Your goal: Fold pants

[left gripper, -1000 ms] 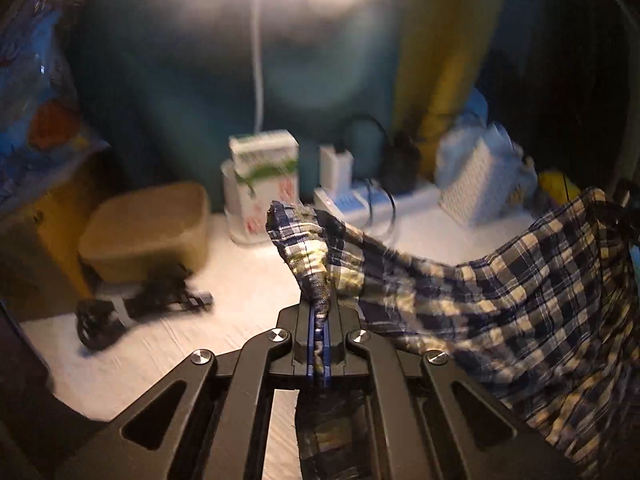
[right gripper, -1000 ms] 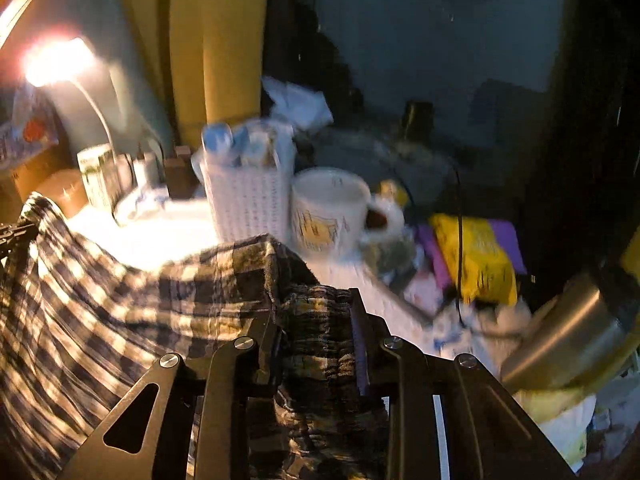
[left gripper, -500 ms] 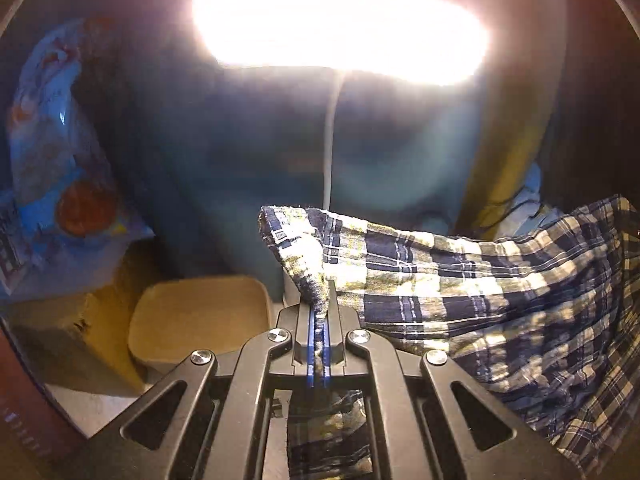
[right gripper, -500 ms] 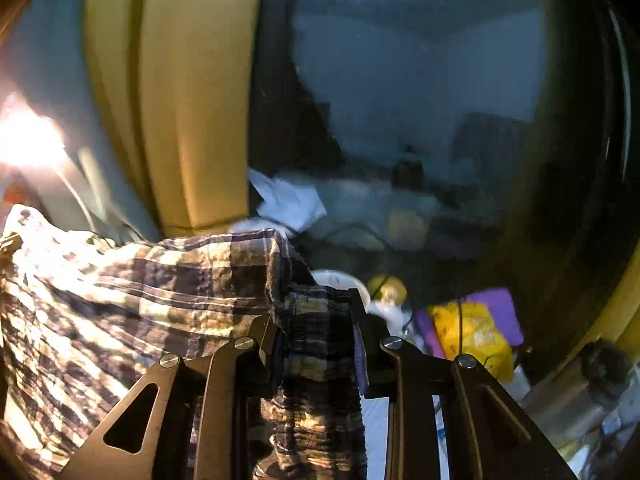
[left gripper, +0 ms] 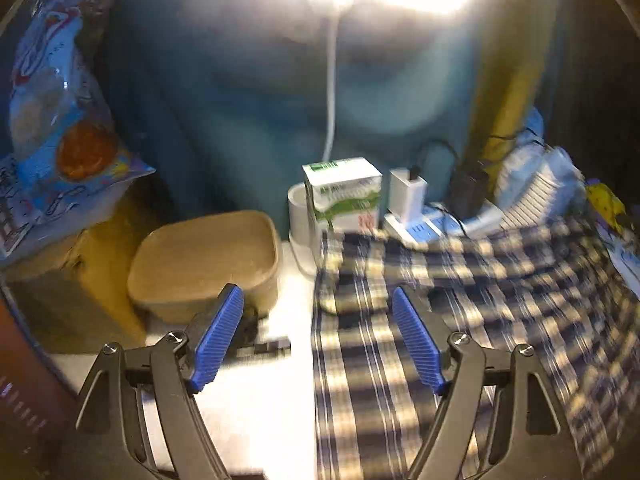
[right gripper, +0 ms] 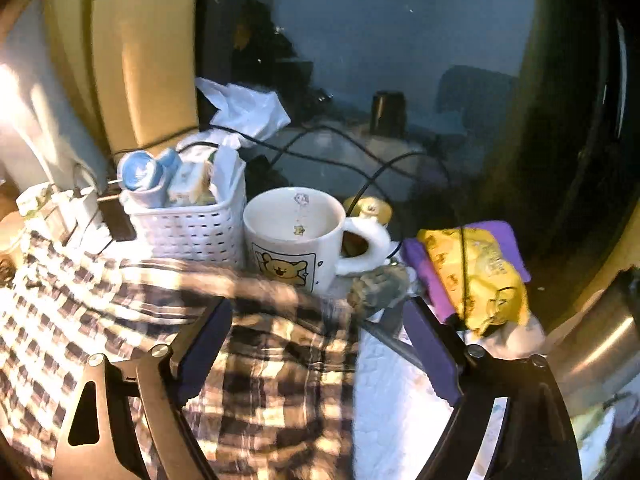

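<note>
The blue, white and yellow plaid pants lie spread on the white table, blurred by motion. In the left wrist view my left gripper is open and empty, its blue pads wide apart over the pants' left edge. In the right wrist view the pants fill the lower left. My right gripper is open and empty, above the pants' right edge.
A tan tub, a green and white carton, chargers on a power strip and a snack bag stand behind. A white basket, bear mug, yellow packet and steel kettle crowd the right side.
Both grippers held the pants lifted off the table. Both have now opened and let go, and the pants have dropped onto the table.
</note>
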A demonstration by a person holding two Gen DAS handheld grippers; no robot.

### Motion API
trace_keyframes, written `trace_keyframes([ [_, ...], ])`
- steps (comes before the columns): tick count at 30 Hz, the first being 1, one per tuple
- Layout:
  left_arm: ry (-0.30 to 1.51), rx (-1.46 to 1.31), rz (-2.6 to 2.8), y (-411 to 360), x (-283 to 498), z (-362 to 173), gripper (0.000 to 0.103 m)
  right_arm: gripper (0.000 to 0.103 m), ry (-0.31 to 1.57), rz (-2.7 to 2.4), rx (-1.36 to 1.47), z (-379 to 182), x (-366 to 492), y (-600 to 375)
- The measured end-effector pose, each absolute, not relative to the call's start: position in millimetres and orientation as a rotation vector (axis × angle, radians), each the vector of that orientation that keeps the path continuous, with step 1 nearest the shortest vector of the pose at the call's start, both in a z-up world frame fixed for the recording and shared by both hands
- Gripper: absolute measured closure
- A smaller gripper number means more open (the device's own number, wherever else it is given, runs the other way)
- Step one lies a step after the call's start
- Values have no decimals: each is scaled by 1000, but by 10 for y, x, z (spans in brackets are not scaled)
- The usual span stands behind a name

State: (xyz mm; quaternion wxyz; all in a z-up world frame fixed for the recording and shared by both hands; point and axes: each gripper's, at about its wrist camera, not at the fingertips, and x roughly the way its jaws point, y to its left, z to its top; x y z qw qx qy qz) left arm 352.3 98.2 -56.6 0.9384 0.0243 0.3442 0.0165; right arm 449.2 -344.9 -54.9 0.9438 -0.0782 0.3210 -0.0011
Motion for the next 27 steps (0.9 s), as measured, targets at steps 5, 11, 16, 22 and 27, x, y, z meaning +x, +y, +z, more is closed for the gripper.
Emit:
trace_keyframes([
  [5,796,36,-37,963,3015,-735,26,14,644,15,-165,-470,3997,-3607],
  [11,918,-45,-90,891,2398,-1115,26,14,706,41,-173,-662,3390,-3792],
  [16,910,-163,-130,865,2020,-1280,24,14,737,59,-147,-797,3047,-3926],
  [22,904,-212,-173,764,1847,-1329,14,26,783,91,-81,-979,2861,-4050],
  [27,933,-301,-183,782,1801,-1358,14,39,827,148,-69,-1091,2808,-3969],
])
